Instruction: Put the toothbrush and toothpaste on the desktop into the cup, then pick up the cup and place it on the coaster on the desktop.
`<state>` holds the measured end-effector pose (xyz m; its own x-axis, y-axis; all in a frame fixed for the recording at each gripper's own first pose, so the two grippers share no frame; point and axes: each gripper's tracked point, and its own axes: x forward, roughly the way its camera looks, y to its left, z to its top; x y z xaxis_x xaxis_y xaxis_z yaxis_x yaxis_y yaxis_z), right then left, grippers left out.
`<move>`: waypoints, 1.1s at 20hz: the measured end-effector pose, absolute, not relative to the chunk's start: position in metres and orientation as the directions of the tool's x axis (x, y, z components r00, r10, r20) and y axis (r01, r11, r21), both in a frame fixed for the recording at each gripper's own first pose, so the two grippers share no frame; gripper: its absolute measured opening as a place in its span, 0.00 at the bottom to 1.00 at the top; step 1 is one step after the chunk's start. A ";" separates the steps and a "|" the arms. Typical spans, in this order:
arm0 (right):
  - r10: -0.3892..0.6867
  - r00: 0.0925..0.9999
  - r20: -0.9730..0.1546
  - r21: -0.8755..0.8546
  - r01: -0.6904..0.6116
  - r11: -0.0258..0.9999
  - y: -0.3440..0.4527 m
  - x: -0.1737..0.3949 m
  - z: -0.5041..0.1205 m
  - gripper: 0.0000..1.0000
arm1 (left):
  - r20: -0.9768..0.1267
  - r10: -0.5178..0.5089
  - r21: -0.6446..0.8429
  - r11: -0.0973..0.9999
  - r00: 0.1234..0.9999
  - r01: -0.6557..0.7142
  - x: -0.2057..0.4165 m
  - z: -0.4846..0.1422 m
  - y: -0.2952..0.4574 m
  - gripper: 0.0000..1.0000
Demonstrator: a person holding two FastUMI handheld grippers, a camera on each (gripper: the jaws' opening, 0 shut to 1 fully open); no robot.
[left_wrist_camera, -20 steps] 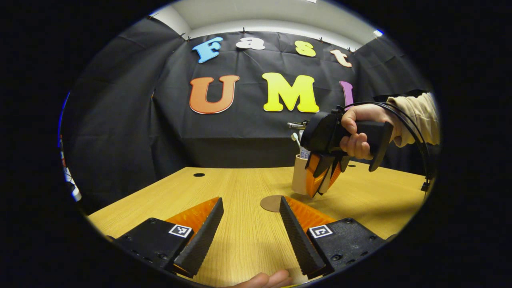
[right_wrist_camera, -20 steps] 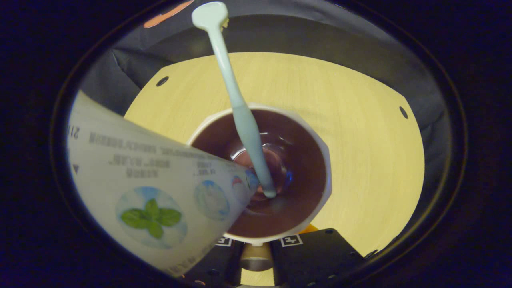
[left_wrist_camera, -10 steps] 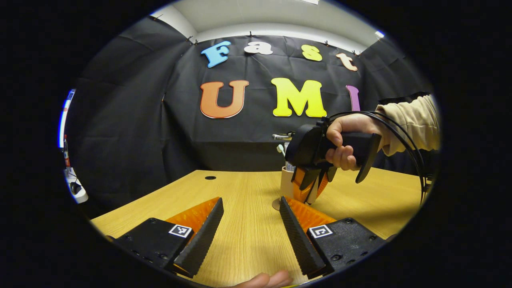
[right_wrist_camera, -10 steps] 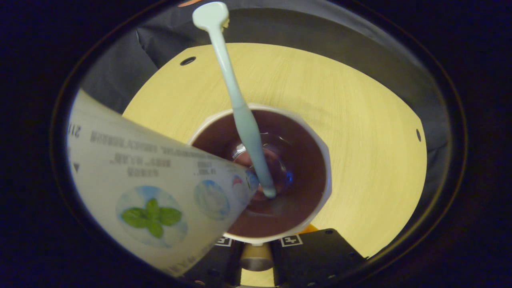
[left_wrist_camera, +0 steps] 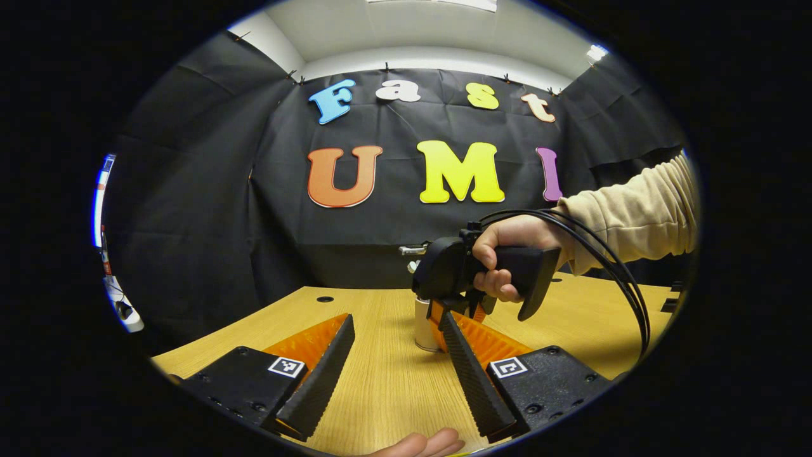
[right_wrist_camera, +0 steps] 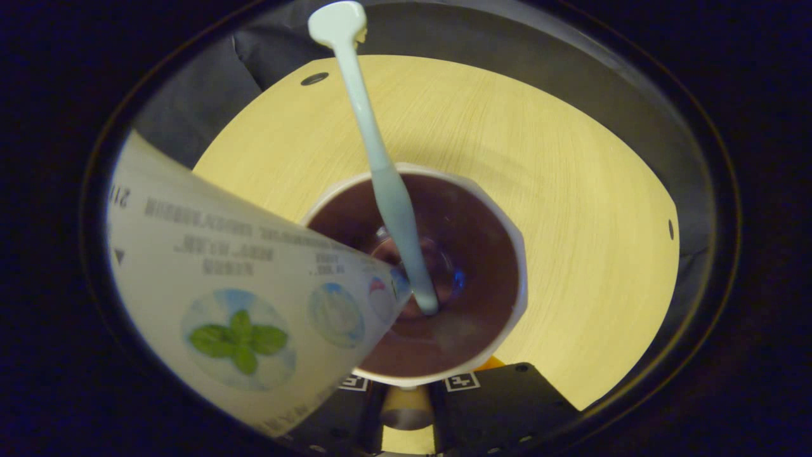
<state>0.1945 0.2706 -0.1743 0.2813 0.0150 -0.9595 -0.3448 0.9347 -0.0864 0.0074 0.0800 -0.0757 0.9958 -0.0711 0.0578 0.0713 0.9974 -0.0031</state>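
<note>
Left gripper view, left to right: the left gripper [left_wrist_camera: 396,365] hovered low over the pale wooden desktop [left_wrist_camera: 393,381], its two ridged fingers [left_wrist_camera: 320,374] spread wide with nothing between them. Beyond its right-hand finger stood the small cream-coloured cup [left_wrist_camera: 424,325], partly hidden by that finger. The right gripper [left_wrist_camera: 458,310] came down on the cup from above, held by a hand [left_wrist_camera: 507,254] in a beige sleeve [left_wrist_camera: 634,216] with black cables [left_wrist_camera: 609,254] looping from it — the coaster could not be made out.

Right gripper view, left to right: the white toothpaste tube with a green mint-leaf print [right_wrist_camera: 254,304] leaned out over the cup's rim, its lower end inside the cup's dark brown interior. The pale mint-green toothbrush [right_wrist_camera: 374,152] stood tilted in the cup [right_wrist_camera: 507,216], head uppermost. The gripper appeared clamped on the cup — though the contact of the fingers was hidden beneath the rim.
</note>
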 end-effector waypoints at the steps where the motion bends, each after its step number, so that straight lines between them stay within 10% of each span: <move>1: 0.010 0.284 -0.959 -0.092 -0.345 0.934 0.271 0.195 -0.174 0.28 | 0.060 -0.070 0.002 0.998 0.996 0.070 0.006 -0.073 0.078 0.90; 4: 0.009 0.298 -0.955 -0.098 -0.344 0.934 0.268 0.195 -0.170 0.27 | 0.067 -0.063 -0.013 0.998 0.996 0.064 0.002 -0.065 0.076 0.90; 10: 0.136 0.382 -0.914 0.006 -0.323 0.946 0.268 0.183 -0.131 0.88 | 0.046 -0.038 -0.014 0.999 0.998 0.039 -0.002 -0.057 0.074 0.90; 22: 0.231 0.717 -0.658 0.008 -0.299 0.954 0.168 0.094 -0.006 0.99 | -0.012 0.003 -0.123 0.992 1.000 -0.004 -0.007 -0.036 0.062 0.90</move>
